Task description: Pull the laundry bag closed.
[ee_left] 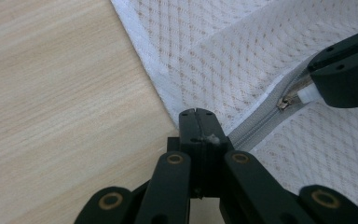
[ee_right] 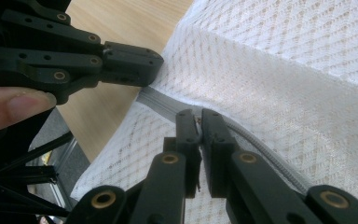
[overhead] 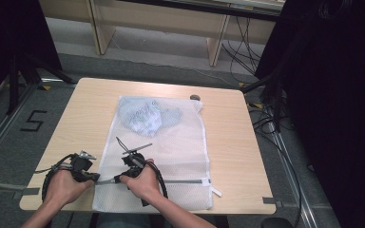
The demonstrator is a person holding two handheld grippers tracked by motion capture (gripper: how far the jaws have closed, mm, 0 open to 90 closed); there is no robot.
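Left tool [ee_left: 197,122]: jaws pressed together, pinching the near-left corner of the white mesh zippered laundry bag [overhead: 171,142], right where the grey zipper track [overhead: 185,181] starts, at the bag's left edge.

Right tool [ee_right: 200,122]: just beside it to the right, jaws nearly closed on the small metal zipper slider with its white pull tab [ee_left: 294,97] (looks like a pinch on the pull, though I can't see the contact itself).

Key relation: the zipper's long axis runs left-right along the bag's near end, with the open run stretching away to the right of my right tool. My read: left anchors, right drags rightward.

Bag lies flat mid-counter [overhead: 228,123], with a pale blue crumpled garment [overhead: 145,116] inside its far end.

Writing: a black "5" on the floor [overhead: 33,120], left of the counter. No brands legible.
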